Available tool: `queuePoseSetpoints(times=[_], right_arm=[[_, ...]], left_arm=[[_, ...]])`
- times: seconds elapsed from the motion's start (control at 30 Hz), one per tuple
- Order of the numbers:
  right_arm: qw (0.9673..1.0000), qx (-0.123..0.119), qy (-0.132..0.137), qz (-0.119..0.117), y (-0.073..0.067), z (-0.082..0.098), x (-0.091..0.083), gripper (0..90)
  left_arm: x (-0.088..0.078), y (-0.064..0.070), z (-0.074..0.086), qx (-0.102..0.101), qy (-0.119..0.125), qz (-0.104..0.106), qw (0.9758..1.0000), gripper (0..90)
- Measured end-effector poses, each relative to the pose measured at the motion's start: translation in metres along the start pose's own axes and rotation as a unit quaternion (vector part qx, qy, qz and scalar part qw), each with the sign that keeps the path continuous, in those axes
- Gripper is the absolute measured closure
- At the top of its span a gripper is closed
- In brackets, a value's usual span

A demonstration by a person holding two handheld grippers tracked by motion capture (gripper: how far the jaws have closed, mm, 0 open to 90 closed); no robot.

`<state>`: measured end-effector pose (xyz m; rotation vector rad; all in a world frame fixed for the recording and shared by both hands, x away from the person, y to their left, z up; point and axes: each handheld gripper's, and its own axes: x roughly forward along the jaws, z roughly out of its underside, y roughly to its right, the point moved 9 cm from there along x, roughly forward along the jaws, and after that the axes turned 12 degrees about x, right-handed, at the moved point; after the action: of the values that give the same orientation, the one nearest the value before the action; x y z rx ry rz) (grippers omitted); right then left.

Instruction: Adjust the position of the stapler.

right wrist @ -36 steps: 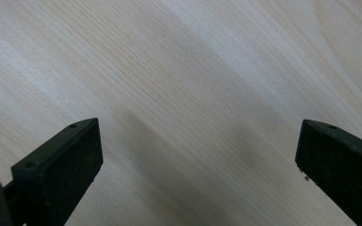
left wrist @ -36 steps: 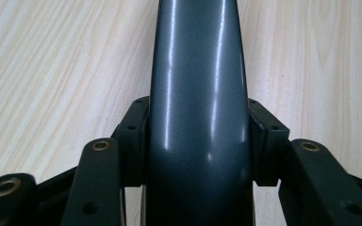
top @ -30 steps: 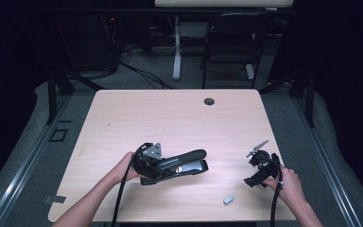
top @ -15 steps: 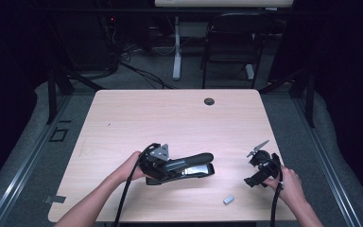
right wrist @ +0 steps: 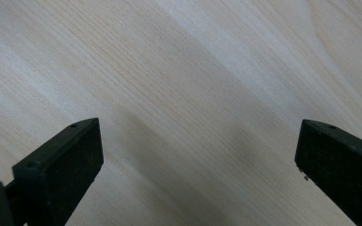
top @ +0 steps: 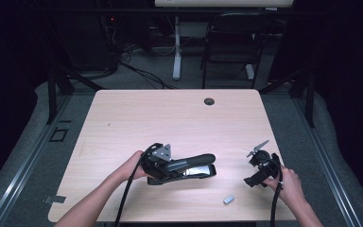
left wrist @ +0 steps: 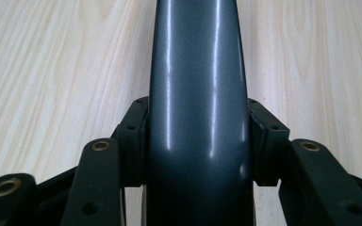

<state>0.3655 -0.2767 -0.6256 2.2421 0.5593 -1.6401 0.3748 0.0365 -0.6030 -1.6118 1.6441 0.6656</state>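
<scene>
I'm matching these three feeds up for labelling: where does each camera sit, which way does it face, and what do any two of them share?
High view: fixed above the person's side, facing forward and down on the table; both forearms, left gripper, right gripper.
Left gripper view: rides the left gripper, looking along its pads clamped on the black stapler.
Right gripper view: rides the right gripper, facing bare wood between its open pads.
Shared: the stapler appears in the high and left gripper views.

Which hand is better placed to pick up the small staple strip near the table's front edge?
Right. The right gripper is open, empty and close to the staple strip; the left gripper is clamped on the stapler.
</scene>
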Motion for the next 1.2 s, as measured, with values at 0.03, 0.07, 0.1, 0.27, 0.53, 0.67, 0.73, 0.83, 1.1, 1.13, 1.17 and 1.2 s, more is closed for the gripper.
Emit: queuePoseSetpoints(times=[0.03, 0.07, 0.1, 0.27, 0.53, 0.67, 0.73, 0.83, 1.1, 1.13, 1.17, 1.2], right_arm=[[1.0, -0.001, -0.001, -0.001, -0.0004, 0.0001, -0.0003, 1.0], [1.0, -0.002, 0.0, 0.0, -0.0003, 0.0, -0.0007, 1.0], [1.0, -0.002, 0.001, 0.001, -0.0003, -0.0002, -0.0007, 1.0], [1.0, 0.002, 0.003, -0.005, -0.0009, 0.0005, -0.0001, 1.0], [1.0, -0.002, 0.003, -0.004, -0.0029, -0.0006, 0.0, 1.0], [1.0, -0.005, 0.001, -0.005, -0.0025, 0.0003, -0.0009, 1.1], [1.0, -0.006, 0.001, -0.003, -0.0019, 0.0006, -0.0011, 1.2], [1.0, -0.005, 0.008, -0.004, -0.0038, 0.0009, -0.0015, 1.2], [0.9999, -0.01, 0.007, -0.005, -0.0059, 0.0003, -0.0026, 1.3], [0.9999, -0.015, 0.005, 0.002, -0.0049, 0.0001, -0.0032, 1.3], [0.9998, -0.017, 0.006, 0.0, -0.0056, -0.0004, -0.0033, 1.3], [0.9998, -0.014, 0.009, -0.006, -0.0074, -0.0011, -0.0033, 1.3]], left_arm=[[0.0004, 0.0001, -0.0005, 0.003, -0.002, 0.002, 1.0, 50.8], [0.0007, 0.0, -0.001, 0.005, -0.003, 0.003, 1.0, 50.8], [0.001, 0.0, -0.0014, 0.006, -0.002, 0.003, 1.0, 50.8], [0.0012, -0.0001, -0.0018, 0.008, -0.001, 0.007, 1.0, 50.8], [0.002, 0.0002, -0.0023, 0.004, 0.0, 0.0, 1.0, 50.7], [0.0029, 0.0009, -0.003, -0.005, -0.006, -0.006, 0.9999, 49.8], [0.0047, 0.0001, -0.0034, -0.008, -0.008, -0.017, 0.9998, 48.1], [0.0059, 0.0011, -0.0051, -0.009, -0.016, -0.021, 0.9996, 49.2], [0.0057, 0.0001, -0.0046, 0.007, -0.009, -0.005, 0.9999, 50.7], [0.0058, -0.0002, -0.0047, 0.011, -0.009, -0.004, 0.9999, 50.7], [0.0067, -0.0012, -0.0053, 0.015, -0.006, -0.003, 0.9999, 50.7], [0.0065, -0.0017, -0.0056, 0.017, -0.009, 0.005, 0.9998, 50.8]])
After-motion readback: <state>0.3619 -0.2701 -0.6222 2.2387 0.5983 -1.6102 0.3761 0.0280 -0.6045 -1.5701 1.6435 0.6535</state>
